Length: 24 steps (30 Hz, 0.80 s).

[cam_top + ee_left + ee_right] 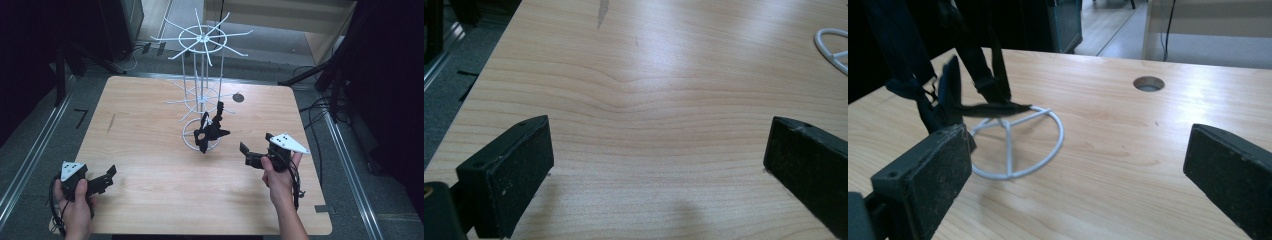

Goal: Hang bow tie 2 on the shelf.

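A white wire rack point(202, 75) stood at the upper middle of the high view, on a wooden desk point(150, 150). Black straps point(210, 127) hung from its lower arms down to its ring base point(1023, 145). The left gripper point(107, 177) sat at the lower left of that view, jaws wide apart over bare wood. The right gripper point(245, 155), at the lower right, was also spread open (empty, just beside the base). A round hole point(238, 97) showed right of the rack.
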Available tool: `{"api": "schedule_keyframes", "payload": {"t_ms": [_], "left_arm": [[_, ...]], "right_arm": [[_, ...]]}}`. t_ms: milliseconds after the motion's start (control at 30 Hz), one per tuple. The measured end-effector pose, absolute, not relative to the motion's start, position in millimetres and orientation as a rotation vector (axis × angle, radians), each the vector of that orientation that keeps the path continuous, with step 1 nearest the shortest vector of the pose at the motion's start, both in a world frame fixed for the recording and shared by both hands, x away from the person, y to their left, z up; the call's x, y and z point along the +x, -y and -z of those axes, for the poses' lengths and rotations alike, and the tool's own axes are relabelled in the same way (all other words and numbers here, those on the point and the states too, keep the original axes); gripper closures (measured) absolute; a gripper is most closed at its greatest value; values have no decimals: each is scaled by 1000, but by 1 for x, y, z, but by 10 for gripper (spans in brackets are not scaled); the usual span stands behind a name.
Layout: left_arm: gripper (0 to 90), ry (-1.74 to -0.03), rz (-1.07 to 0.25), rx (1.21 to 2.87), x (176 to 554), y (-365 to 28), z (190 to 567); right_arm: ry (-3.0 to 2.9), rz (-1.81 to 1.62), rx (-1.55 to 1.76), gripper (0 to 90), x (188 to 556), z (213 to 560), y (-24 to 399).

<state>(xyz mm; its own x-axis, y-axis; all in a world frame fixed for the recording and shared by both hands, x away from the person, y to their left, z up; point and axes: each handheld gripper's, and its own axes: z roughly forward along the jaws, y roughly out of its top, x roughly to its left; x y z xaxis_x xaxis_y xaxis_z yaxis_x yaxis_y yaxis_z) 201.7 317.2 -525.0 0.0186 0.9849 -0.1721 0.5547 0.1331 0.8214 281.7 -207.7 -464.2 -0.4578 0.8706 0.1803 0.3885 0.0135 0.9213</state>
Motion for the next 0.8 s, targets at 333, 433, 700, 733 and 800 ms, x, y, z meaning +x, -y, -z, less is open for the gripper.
{"api": "schedule_keyframes", "payload": {"t_ms": [333,433,700,733,800], "left_arm": [[0,-1639,-702,1519,202,-317,525],[0,-1640,-700,1517,202,-317,525],[0,-1641,-700,1519,202,-317,525],[0,-1640,-701,1519,202,-317,525],[0,-1641,-701,1517,202,-317,525]], "right_arm": [[-1833,-1412,1336,0,272,482,231],[-1822,-1406,1350,0,269,485,237],[-1807,-1369,1369,0,262,496,254],[-1804,-1359,1373,0,260,500,258],[-1806,-1355,1373,0,260,501,259]]}}
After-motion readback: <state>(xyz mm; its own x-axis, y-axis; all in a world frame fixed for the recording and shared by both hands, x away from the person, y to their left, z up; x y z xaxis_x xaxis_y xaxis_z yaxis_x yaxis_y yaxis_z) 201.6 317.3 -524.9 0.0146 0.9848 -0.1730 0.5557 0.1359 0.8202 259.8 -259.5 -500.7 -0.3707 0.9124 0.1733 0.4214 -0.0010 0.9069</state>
